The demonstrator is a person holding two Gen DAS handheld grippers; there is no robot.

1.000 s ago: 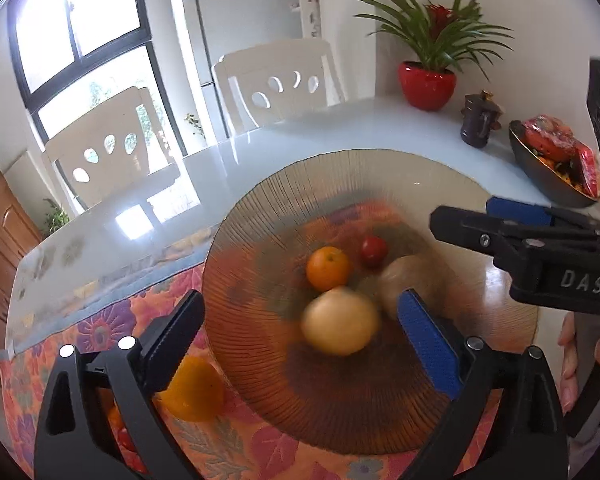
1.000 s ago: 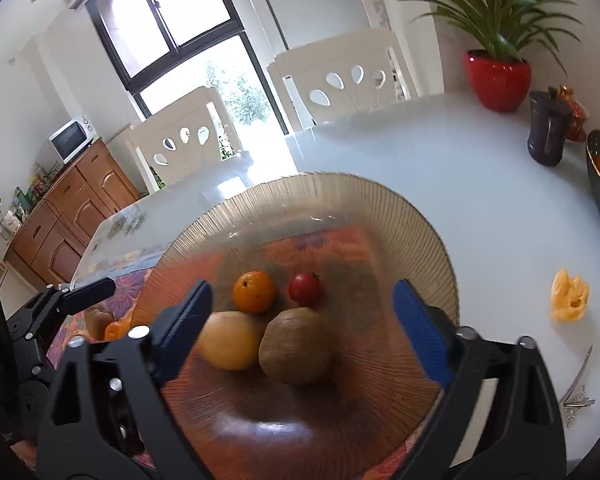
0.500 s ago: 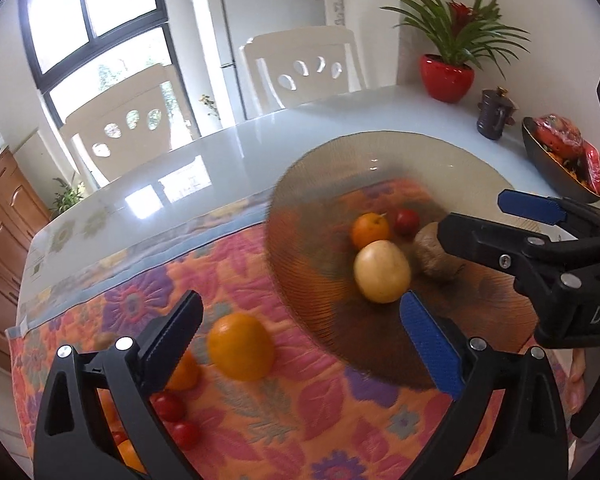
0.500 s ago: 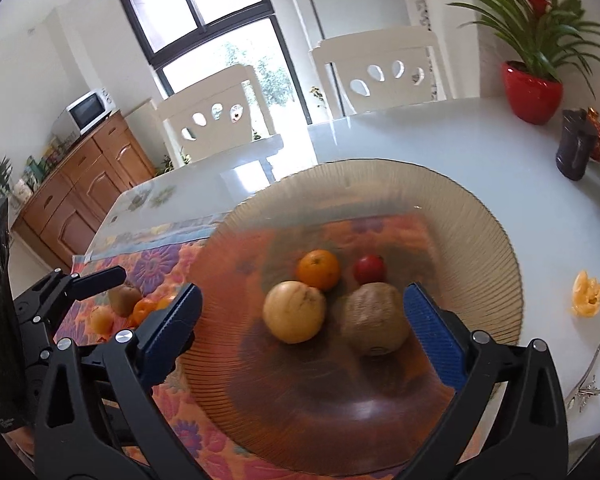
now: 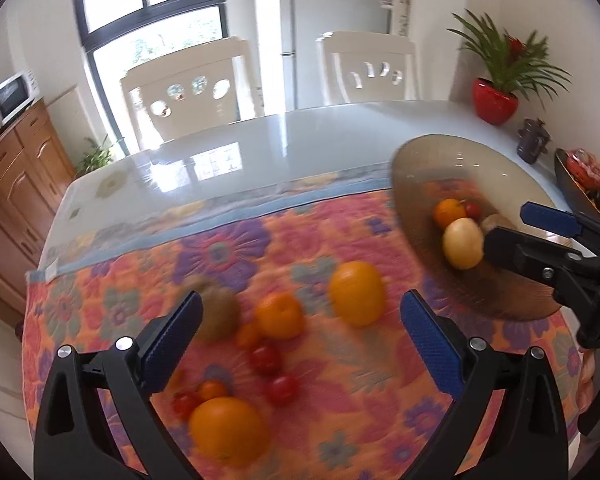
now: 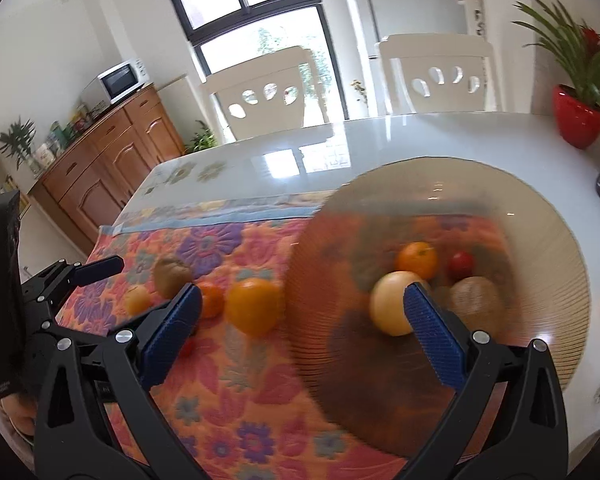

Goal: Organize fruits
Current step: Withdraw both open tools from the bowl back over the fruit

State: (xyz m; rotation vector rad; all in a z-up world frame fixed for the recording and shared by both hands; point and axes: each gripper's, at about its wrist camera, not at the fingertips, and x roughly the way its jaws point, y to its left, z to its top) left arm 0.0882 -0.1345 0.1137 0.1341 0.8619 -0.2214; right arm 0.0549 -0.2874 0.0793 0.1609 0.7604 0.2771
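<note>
Landmark: the ribbed glass bowl (image 6: pixel 540 216), standing on the table (image 5: pixel 260 148) half over the edge of the floral cloth (image 5: pixel 340 420).

Inside the bowl: a pale yellow fruit (image 6: pixel 394 303), a small orange (image 6: pixel 416 260), a red tomato (image 6: pixel 461 263) and a brown kiwi (image 6: pixel 476 300).

Left of the bowl, loose on the cloth: a large orange (image 5: pixel 356 299) nearest the rim, then a mandarin (image 5: pixel 279 316), a second kiwi (image 5: pixel 216 314), several cherry tomatoes (image 5: pixel 282 389) and another orange (image 5: pixel 228 427).

Left gripper (image 5: pixel 298 340): fingers apart, empty, hanging over the loose fruit. Right gripper (image 6: pixel 300 336): fingers apart, empty, straddling the bowl's left rim.

Judgement: the step in hand is choosing the next loose fruit. Recommend descending on the large orange, fingers either side of its widest part, closing gently so that it does not roll.

Limitations: both views are motion-blurred. The smaller fruits are hard to tell apart, and the nearest orange is partly cut off by the left gripper.
</note>
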